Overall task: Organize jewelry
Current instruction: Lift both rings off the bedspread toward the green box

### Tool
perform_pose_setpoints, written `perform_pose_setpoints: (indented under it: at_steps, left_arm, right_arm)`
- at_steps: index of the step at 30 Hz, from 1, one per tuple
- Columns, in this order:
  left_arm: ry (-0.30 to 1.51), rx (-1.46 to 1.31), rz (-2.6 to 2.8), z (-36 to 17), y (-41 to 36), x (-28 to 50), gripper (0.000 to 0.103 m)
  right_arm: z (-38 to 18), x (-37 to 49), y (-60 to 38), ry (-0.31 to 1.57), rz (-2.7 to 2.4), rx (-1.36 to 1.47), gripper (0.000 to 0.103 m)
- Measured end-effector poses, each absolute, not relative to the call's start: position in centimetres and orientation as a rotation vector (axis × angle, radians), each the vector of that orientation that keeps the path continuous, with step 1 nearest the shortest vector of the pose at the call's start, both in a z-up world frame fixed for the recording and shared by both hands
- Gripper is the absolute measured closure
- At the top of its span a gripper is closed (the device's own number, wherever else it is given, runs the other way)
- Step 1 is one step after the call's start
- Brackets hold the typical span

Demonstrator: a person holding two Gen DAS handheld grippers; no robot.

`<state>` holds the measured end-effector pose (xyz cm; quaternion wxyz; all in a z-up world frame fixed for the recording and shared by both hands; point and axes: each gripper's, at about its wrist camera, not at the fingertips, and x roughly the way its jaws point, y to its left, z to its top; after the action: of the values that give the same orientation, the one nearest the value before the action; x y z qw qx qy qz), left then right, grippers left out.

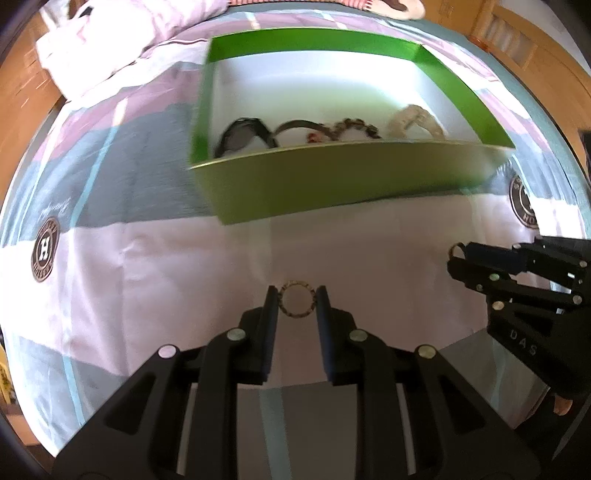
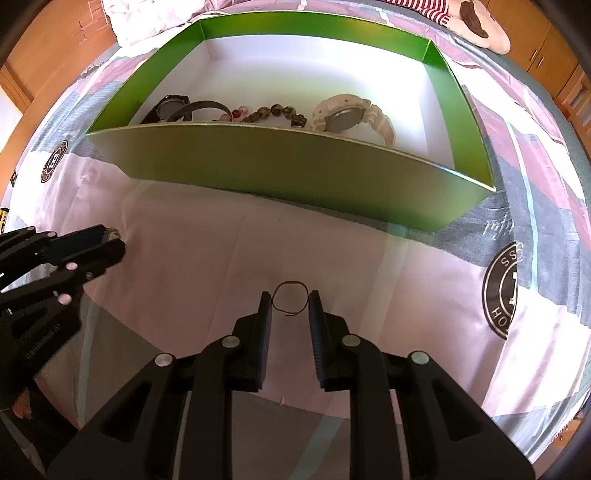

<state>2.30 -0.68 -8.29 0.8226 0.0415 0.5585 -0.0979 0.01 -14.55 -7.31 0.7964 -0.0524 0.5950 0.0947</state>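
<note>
My left gripper [image 1: 297,295] is shut on a patterned gold ring [image 1: 297,286], held between its tips above the bedsheet. My right gripper [image 2: 290,297] is shut on a thin dark wire ring [image 2: 290,283]. Each gripper shows in the other's view: the right one [image 1: 455,257] at the right, the left one [image 2: 114,242] at the left. Ahead stands a green box [image 2: 258,162] with a white floor, also in the left wrist view [image 1: 332,177]. Inside it lie a black watch [image 2: 168,107], a dark bangle [image 2: 201,106], a bead bracelet [image 2: 273,110] and a beige watch [image 2: 347,116].
The box sits on a bed with a pink, grey and white patchwork sheet [image 2: 192,258] bearing round logos [image 2: 502,291]. A white pillow [image 1: 110,33] lies at the far left, a plush toy [image 2: 476,22] at the far right. Wooden furniture [image 1: 524,48] surrounds the bed.
</note>
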Motion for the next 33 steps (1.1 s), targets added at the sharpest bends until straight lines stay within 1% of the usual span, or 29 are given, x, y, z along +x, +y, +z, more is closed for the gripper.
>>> perform_pose_setpoints:
  at_steps: [8,14,23,33]
  left_arm:
    - [1.156,0.048,-0.219,-6.7,0.3,2.4,0.082]
    - [1.106,0.028,-0.246,-5.4,0.6,2.4,0.082]
    - [1.108,0.065,-0.239,-5.8,0.0,2.3,0.082]
    - [1.125,0.085,-0.235,-6.4,-0.4,2.4,0.082]
  right_arm:
    - [-6.6,0.7,-14.1,1.238,0.218,-0.093,0.083]
    - [-4.3,0.2,-13.2,1.116,0.279,-0.088,0.083]
    - [-6.2,0.2,-13.6,1.195,0.245,-0.098,0.083]
    - [-6.7,0.3,-13.4,1.208,0.252,-0.113,0.083]
